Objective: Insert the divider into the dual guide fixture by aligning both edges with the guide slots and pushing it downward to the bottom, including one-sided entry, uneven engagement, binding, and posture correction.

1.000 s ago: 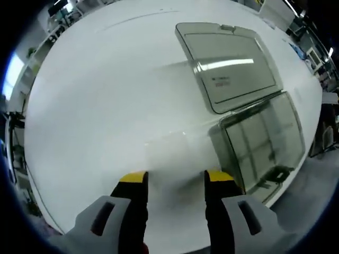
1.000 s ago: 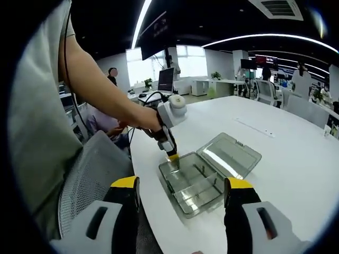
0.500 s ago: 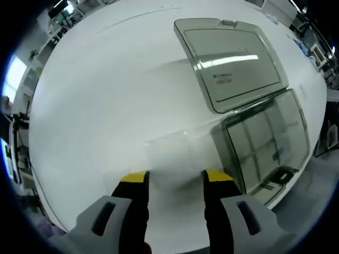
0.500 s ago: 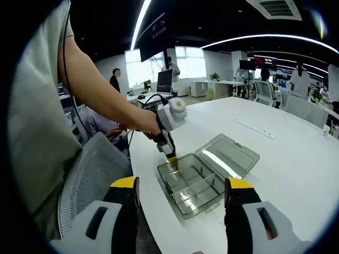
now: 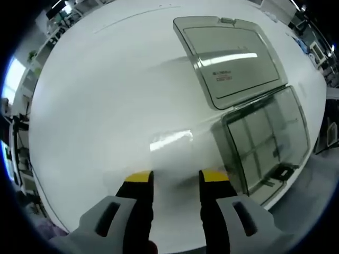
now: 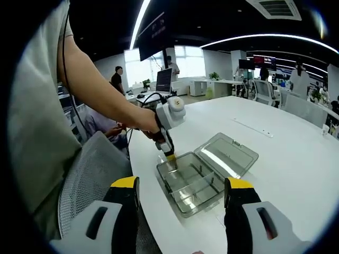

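Left gripper (image 5: 176,177) first: in the left gripper view its yellow-tipped jaws are pointing down at the white counter (image 5: 106,95) with a narrow gap between them. A clear divider (image 5: 170,142) is sitting right in that gap and poking out a bit past the tips. It's basically a faint see-through rectangle with a streak of glare on it. Honestly I can't tell whether the jaws are actually pinching its side edges or just flanking it, and I can't tell if it's lying flat on the counter either.

The part that matters for the next move: the guide fixture (image 5: 220,143), a smoky clear box with a grid of slots and partitions inside, is lying just off to the right of the divider in that view, near it but not touching. Its hinged lid (image 5: 233,58) is folded open flat on the far side. So I'm guessing the divider needs to go sideways to the right and get stood up on edge, both side edges squared to the slots, before any pushing down.

In the right gripper view the left gripper (image 6: 170,156) is hanging tip-down at the far-left corner of the fixture (image 6: 168,189), lid (image 6: 228,156) open behind it. The right gripper (image 6: 183,185) is sitting wide open with nothing in it, well back from the box, so the left hand is clearly the nearer one.
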The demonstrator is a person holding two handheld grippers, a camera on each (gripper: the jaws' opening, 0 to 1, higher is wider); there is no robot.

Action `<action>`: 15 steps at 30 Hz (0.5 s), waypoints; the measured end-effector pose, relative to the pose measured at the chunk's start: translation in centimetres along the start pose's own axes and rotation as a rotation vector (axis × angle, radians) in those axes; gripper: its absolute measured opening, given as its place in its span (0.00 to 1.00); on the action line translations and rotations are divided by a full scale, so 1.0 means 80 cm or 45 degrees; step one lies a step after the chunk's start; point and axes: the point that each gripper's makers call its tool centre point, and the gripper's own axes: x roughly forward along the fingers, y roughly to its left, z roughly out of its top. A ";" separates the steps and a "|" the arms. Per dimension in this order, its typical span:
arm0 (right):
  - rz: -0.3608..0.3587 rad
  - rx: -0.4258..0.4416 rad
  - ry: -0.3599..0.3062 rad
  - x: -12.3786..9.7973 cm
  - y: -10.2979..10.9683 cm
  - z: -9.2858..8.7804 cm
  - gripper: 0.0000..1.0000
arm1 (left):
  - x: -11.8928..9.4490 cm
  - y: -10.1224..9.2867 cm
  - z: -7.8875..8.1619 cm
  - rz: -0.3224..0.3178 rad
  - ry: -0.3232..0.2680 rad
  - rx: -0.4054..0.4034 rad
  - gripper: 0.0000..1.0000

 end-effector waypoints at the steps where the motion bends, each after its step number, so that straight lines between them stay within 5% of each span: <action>1: 0.000 0.000 0.001 0.000 0.000 0.000 0.62 | 0.000 0.000 0.000 -0.003 0.002 0.009 0.32; 15: -0.001 0.000 0.003 -0.002 -0.001 0.002 0.62 | 0.000 0.000 -0.002 -0.025 0.009 0.037 0.31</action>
